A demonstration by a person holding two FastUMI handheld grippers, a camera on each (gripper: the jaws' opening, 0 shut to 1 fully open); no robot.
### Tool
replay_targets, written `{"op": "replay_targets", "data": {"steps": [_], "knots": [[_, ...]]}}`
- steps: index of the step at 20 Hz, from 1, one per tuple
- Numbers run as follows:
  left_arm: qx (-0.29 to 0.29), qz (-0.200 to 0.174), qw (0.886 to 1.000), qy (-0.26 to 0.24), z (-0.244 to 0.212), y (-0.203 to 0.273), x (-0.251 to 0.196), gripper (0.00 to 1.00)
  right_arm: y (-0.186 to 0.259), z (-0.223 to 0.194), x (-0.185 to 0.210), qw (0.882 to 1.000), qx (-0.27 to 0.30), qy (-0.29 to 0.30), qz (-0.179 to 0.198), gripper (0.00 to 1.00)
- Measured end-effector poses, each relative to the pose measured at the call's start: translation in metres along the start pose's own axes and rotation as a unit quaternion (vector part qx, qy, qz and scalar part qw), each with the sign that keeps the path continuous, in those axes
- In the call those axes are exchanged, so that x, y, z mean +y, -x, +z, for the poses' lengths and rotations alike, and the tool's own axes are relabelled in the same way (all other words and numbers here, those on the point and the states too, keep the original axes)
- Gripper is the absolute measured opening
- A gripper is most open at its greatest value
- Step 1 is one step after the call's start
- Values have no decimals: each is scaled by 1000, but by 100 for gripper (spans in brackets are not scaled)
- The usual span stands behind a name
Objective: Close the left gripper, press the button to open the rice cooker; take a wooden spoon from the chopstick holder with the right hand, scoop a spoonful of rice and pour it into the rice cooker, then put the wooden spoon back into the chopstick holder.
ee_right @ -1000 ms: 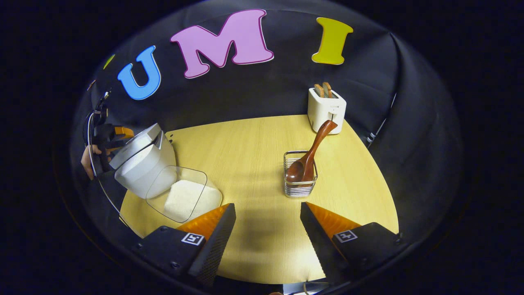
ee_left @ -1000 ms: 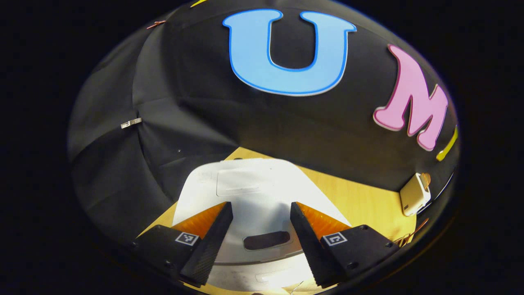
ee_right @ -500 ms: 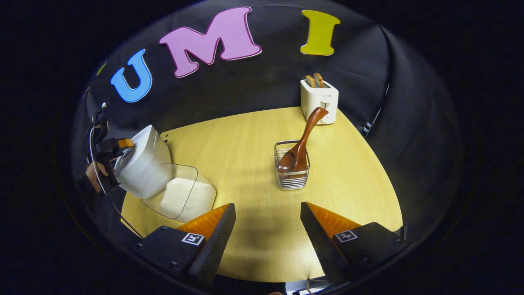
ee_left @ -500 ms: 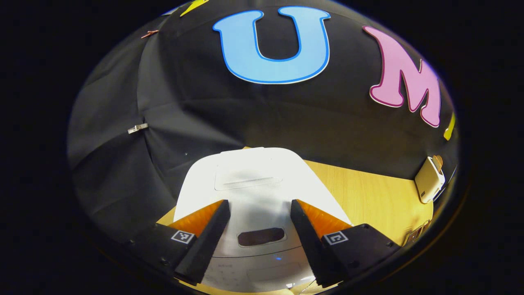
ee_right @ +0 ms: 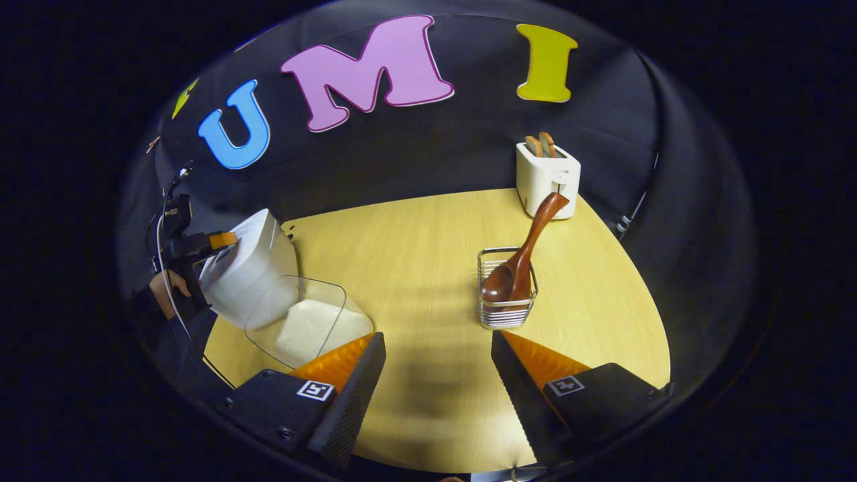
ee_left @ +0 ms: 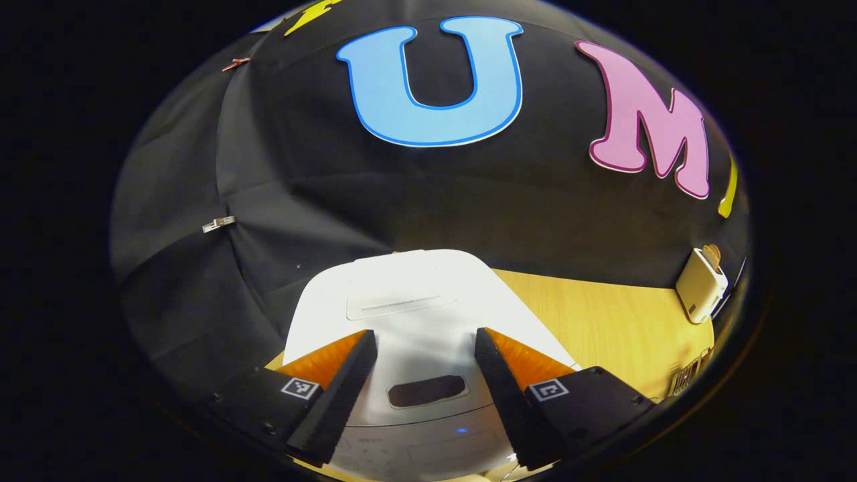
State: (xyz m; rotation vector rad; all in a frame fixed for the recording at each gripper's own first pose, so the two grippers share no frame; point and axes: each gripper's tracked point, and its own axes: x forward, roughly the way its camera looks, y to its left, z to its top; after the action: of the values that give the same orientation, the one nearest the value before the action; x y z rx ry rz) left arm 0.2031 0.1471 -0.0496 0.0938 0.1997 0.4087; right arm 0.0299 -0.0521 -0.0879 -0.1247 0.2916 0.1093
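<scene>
The left gripper (ee_left: 422,375) hovers just above the front of the white rice cooker (ee_left: 408,301), its fingers spread with a clear gap, the dark button (ee_left: 426,390) lying between them. The lid lies down flat on the cooker, shut as far as the pictures show; that fits either a press still to come or a cooker shut again after use. The right gripper (ee_right: 438,375), fingers likewise spread and holding nothing, hangs over the wooden table (ee_right: 415,268), facing the wire chopstick holder (ee_right: 507,294). The wooden spoon (ee_right: 522,251) stands in that holder, bowl down inside the basket, its long handle leaning up and away toward the toaster (ee_right: 547,175), a free end easy to pinch. A clear container of rice (ee_right: 311,325) sits just beside the cooker, likely kept near for a short carry.
</scene>
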Motion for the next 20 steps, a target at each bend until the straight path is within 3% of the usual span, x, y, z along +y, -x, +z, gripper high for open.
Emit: {"op": "replay_targets", "data": {"steps": [4,10,13,17,20], "knots": [[-27,3,999,-20,16,15,16,98,12,6,24,1000,-21,-8,-12,99],[-131,-87,986,-50,65,80,4,98,24,23,67,998,-58,-2,-39,99],[-168,-129,976,-59,66,119,0,97,33,46,96,994,-97,-4,-42,99],[-213,-177,959,-62,72,177,3,97,55,80,125,984,-169,-13,-51,99],[-217,-207,953,-45,62,217,9,97,78,88,138,975,-210,-25,-64,99]]}}
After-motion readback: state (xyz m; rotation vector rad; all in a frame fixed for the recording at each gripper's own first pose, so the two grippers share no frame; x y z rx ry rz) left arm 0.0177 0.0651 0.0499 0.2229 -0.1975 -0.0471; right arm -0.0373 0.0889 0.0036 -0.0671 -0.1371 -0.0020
